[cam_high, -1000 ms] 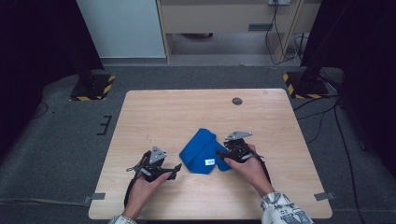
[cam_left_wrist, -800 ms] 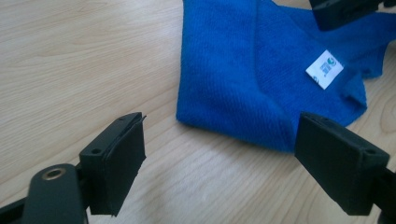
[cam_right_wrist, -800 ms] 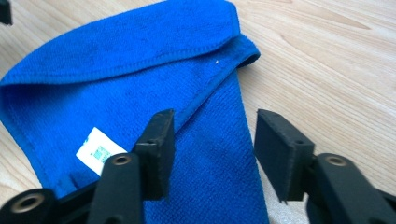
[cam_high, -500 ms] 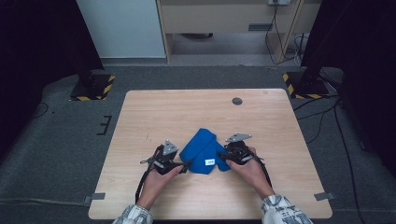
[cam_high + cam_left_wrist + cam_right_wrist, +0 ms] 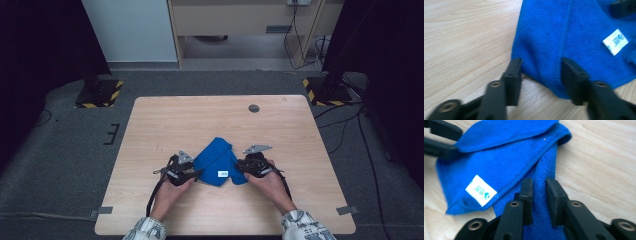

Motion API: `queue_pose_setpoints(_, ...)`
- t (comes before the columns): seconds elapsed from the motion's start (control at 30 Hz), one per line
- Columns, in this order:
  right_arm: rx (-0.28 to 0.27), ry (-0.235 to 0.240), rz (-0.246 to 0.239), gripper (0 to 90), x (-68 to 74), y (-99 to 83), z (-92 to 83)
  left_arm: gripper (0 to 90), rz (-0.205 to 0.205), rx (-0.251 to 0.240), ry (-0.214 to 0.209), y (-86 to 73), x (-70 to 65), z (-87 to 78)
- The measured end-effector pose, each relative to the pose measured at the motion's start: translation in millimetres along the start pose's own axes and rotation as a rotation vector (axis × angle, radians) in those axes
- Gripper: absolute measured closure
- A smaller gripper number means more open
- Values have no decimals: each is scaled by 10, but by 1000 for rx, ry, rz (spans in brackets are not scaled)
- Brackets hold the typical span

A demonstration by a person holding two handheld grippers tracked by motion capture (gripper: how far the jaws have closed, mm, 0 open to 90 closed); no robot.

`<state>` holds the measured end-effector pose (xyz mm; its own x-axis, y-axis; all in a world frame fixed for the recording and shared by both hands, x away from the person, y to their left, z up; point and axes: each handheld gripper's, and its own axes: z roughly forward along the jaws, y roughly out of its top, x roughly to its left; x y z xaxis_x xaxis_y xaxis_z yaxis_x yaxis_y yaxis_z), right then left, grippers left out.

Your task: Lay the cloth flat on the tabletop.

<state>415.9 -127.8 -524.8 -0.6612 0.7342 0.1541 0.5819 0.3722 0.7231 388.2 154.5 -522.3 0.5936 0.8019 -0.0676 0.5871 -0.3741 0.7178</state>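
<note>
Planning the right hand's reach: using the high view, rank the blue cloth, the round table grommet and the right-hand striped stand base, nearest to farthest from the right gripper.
From the right gripper:
1. Blue cloth, touching it on its left.
2. Round grommet, straight beyond on the tabletop.
3. Striped stand base, on the floor past the table's far right corner.

Bare table beyond folded cloth; claws flank it.

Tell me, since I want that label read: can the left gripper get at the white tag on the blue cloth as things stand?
Probably yes. The white tag lies face up on the blue cloth, just beyond the left gripper, whose jaws have been closing at the cloth's near edge. Only flat cloth lies between; the right gripper sits beside it.
</note>
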Motion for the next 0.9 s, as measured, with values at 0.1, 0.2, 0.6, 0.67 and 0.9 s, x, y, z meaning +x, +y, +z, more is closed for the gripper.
queue_pose_setpoints(0.1, -1, 5, -13, 798, 42, -13, -10, 724, -21, -21, -7, 11, 22, -1)
queue_pose_setpoints(0.2, -3, 31, -22, 809, 142, -59, -22, 776, -61, -59, -12, 56, 68, -27)
queue_pose_setpoints(0.6, -12, 126, -79, 740, 516, -148, -11, 827, -47, -101, -1, 314, 97, -119)
queue_pose_setpoints(0.67, -33, 95, -81, 644, 497, -146, -56, 829, -53, -100, -4, 320, 105, -112)
queue_pose_setpoints(0.9, -108, 47, -41, 444, 273, -127, -258, 827, -59, -99, -5, 319, 120, -102)
